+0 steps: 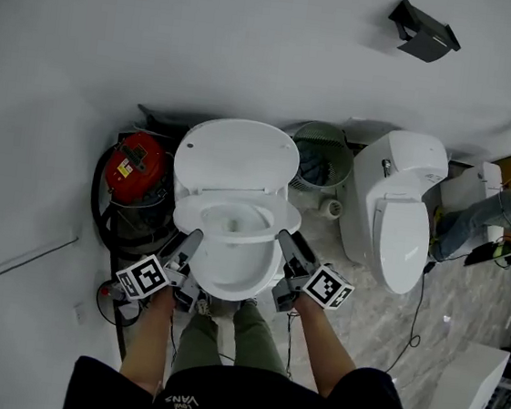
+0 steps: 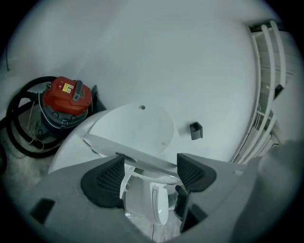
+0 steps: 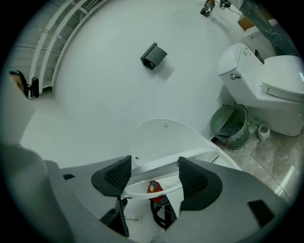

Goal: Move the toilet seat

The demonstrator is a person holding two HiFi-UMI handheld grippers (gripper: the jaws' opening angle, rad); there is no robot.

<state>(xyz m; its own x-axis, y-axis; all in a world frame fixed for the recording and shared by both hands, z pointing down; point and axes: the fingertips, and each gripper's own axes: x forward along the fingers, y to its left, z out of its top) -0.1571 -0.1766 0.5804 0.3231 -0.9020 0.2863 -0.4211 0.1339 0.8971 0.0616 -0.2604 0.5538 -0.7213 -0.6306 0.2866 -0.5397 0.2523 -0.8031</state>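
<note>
While the lid (image 1: 236,156) stood upright against the wall at 12 o'clock, the toilet seat (image 1: 283,219) sat part-raised above the bowl (image 1: 229,274), its front clear of the rim. My left hand-held gripper (image 2: 148,166) met it at 8 o'clock and my right hand-held gripper (image 3: 154,171) at 4 o'clock, both with jaws spread wide. The seat's edge lay across the tips of each rather than pinched between pads. I therefore judged that it was borne from beneath, one support per side keeping it level for a swing about its hinge. The hinge itself was hidden behind the seat. Whether the pads truly touched the underside was hard to make out. The red vacuum cleaner (image 1: 138,169) at 9 o'clock and the second toilet (image 1: 401,216) at 3 o'clock stood apart from the work. My own body was cut off at 6 o'clock.
</note>
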